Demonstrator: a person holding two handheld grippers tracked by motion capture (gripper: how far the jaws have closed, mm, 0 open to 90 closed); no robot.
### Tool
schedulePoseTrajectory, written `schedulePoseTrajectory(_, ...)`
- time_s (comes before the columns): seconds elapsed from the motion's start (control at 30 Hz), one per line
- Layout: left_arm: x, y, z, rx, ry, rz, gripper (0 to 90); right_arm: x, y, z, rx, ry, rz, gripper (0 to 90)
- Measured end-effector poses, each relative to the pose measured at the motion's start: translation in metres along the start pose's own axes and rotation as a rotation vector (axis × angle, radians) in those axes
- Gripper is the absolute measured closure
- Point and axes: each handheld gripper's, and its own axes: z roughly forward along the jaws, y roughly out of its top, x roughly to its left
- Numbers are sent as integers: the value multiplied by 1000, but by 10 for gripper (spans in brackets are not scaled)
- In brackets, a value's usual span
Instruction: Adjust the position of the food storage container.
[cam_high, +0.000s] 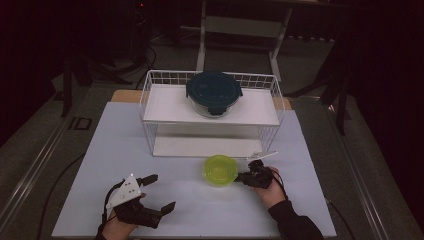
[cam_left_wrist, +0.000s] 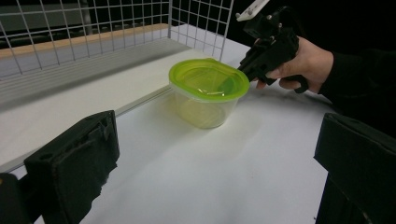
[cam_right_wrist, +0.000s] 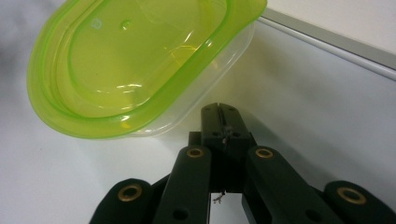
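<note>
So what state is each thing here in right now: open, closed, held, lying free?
Small clear plastic tub with green lid: lid on, upright on the white table.
Round glass container with dark blue lid: closed, on the wire rack's top shelf.
Left tool: open, empty.
Right tool: shut, beside the tub.

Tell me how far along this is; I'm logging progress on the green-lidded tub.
Done: the dark-lidded glass container already sits on the wire rack's upper shelf. In hand: the right gripper, jaws shut and pinching nothing, is at the edge of the green-lidded tub, which stands on the table in front of the rack. Left: probably gripping and shelving the tub. The left gripper waits open.
</note>
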Motion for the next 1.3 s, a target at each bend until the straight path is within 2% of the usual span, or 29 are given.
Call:
schedulePoseTrajectory(0.27,0,0,-1,-1,-1,0,0,8,7,10,11,19,-23,900)
schedulePoseTrajectory(0.5,0,0,-1,-2,-2,0,0,16,11,18,20,43,-24,900)
schedulePoseTrajectory(0.9,0,0,-1,-3,-5,0,0,24,17,30,28,52,-51,900)
schedulePoseTrajectory(1.1,0,0,-1,-3,-9,-1,0,23,16,23,26,27,-60,900)
schedulePoseTrajectory(1.17,0,0,-1,-4,-11,-1,0,22,15,18,19,26,-55,900)
schedulePoseTrajectory(1.3,-1,0,0,-12,-31,-6,0,24,13,3,-4,15,-80,899)
